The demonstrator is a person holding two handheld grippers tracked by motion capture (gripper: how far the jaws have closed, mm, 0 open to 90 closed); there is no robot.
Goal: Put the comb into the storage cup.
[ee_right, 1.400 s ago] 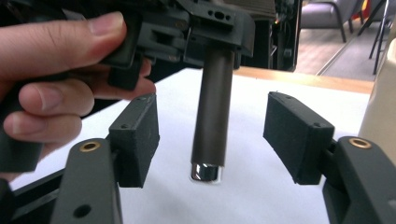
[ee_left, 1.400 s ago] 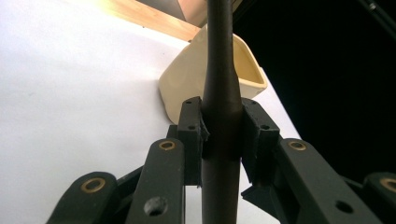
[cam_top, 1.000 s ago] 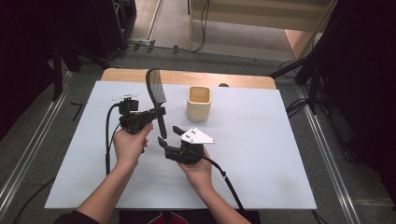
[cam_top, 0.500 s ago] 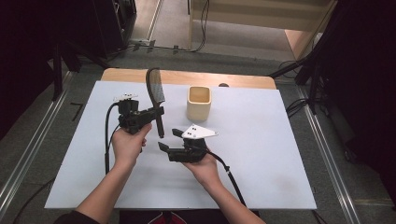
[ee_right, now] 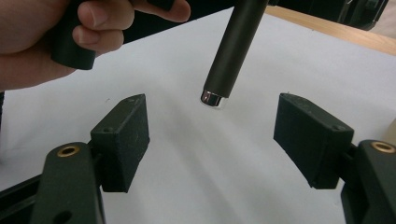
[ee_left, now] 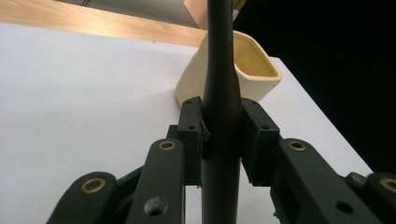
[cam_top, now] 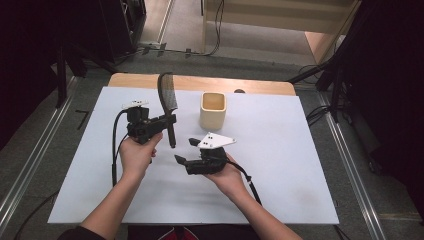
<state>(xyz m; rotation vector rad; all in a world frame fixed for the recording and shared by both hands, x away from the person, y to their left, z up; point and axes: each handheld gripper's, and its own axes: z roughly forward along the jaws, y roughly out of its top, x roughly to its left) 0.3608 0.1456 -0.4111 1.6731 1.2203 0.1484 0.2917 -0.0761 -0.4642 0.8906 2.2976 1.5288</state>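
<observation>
A black comb (cam_top: 166, 95) stands upright over the white table sheet (cam_top: 280, 165). My left gripper (cam_top: 170, 121) is shut on its round handle (ee_left: 222, 93), teeth end up. The handle's metal-capped lower end (ee_right: 229, 56) hangs free above the sheet. My right gripper (cam_top: 184, 150) lies just right of and below it, pointing left at it. Its jaws have just been opening and stand wide, and the handle tip, just ahead of the gap (ee_right: 212, 135), touches neither pad. A cream square cup (cam_top: 213, 110) stands behind, also beyond the left gripper's fingers (ee_left: 254, 65).
A wooden table edge (cam_top: 250, 85) runs along the back of the sheet. Metal rails and cables flank the table on the floor. The person's left hand (ee_right: 42, 42) holding the other gripper is close in the right gripper view.
The right gripper has shifted slightly toward the comb's handle end and its jaws stand a little wider. The left gripper and comb have stayed put.
</observation>
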